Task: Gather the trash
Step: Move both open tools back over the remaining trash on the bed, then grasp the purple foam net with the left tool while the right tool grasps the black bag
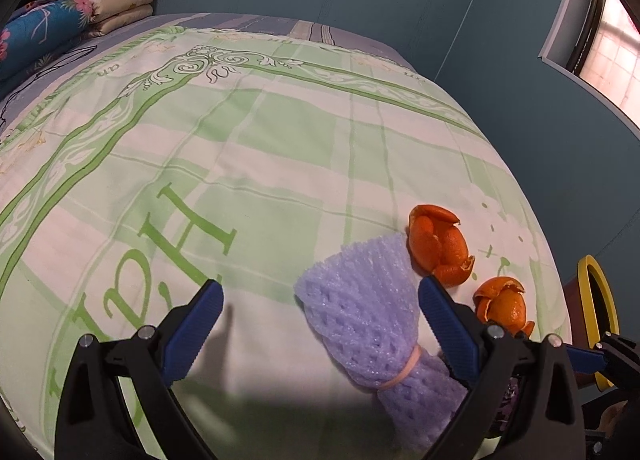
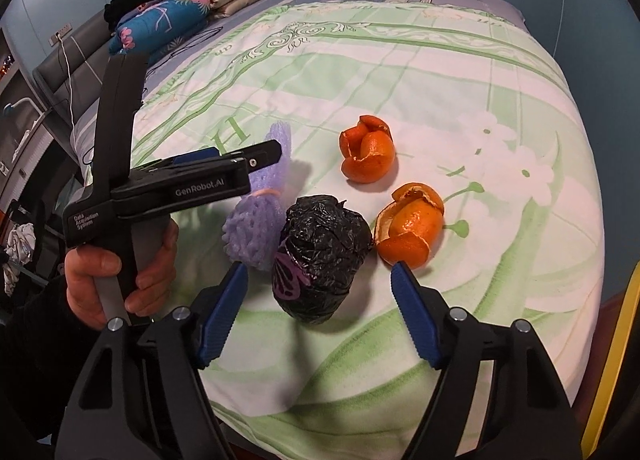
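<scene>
Both grippers' jaws gape wide and empty as the right gripper hangs around the crumpled black plastic bag on the green bed, ready, I think, to squeeze it.

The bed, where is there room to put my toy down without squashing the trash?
The bed cover is bare from the big green letter H up to the folded pillows. It is crowded near the edge: the purple foam net, the black bag bundle and two orange peels lie close together there.
</scene>
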Motion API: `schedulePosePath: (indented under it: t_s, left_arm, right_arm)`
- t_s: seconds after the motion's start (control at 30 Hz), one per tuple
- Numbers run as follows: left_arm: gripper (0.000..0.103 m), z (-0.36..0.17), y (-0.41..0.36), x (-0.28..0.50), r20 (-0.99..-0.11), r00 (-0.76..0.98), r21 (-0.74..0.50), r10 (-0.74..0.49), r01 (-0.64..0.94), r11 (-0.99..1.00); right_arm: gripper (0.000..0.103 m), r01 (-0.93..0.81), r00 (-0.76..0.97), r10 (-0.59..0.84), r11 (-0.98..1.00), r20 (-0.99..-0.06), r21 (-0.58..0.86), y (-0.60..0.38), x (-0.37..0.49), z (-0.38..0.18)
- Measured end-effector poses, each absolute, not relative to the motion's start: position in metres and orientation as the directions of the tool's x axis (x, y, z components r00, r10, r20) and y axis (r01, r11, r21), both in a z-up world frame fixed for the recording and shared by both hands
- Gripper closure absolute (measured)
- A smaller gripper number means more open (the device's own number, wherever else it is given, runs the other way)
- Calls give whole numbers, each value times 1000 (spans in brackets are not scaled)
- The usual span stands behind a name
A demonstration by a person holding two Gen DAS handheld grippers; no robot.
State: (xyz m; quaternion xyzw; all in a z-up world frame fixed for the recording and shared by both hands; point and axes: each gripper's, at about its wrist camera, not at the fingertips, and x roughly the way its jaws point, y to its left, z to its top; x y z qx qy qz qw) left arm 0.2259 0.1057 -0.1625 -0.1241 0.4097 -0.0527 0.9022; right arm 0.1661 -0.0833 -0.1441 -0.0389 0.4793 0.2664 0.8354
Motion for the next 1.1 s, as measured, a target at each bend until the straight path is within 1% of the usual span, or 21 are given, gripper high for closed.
schedulePosePath:
  t_s: [0.03,0.1,0.13,0.2,0.27,0.33,0.37,0.47,0.53,0.6,0.77,1.1]
  left_arm:
    - [11,-164,103,227,-729,654,-266,-201,0,964]
    - [19,-167,99,229,-734,647,-260,-205,11,966]
    - [21,-169,97,230,-738,645,-252,-201,13,968]
    - [31,-172,95,231,-742,640,-245,-198,16,969]
    - [38,-174,93,233,-745,633,-248,-209,28,968]
    - [43,-174,92,233,-743,634,-248,-212,33,968]
    - [46,-174,91,233,-743,635,-248,-214,37,968]
    - [56,-175,91,233,-742,631,-254,-225,46,966]
    - [61,-175,92,232,-740,632,-260,-231,49,964]
    - [67,-174,92,232,-739,632,-263,-235,51,963]
    - [71,-169,95,229,-733,639,-264,-234,50,963]
    - [72,-134,102,211,-681,697,-253,-224,63,965]
  right_arm:
    - [38,-484,394,402,855,-826,186,-82,167,-147]
    - [42,-484,383,397,855,-834,185,-80,169,-151]
    - [46,-482,376,392,856,-839,184,-79,171,-154]
    - [51,-481,368,388,857,-845,184,-78,173,-157]
    - [51,-476,365,386,859,-847,186,-78,177,-160]
    - [51,-470,354,387,860,-851,196,-77,181,-163]
    - [52,-470,351,386,861,-853,196,-77,182,-164]
    - [58,-483,347,384,856,-856,188,-73,182,-166]
    - [65,-491,348,382,852,-856,180,-70,180,-166]
    - [67,-496,354,378,852,-855,170,-69,179,-164]
    - [70,-490,352,387,852,-852,185,-74,179,-162]
    - [71,-504,379,443,835,-813,220,-94,159,-137]
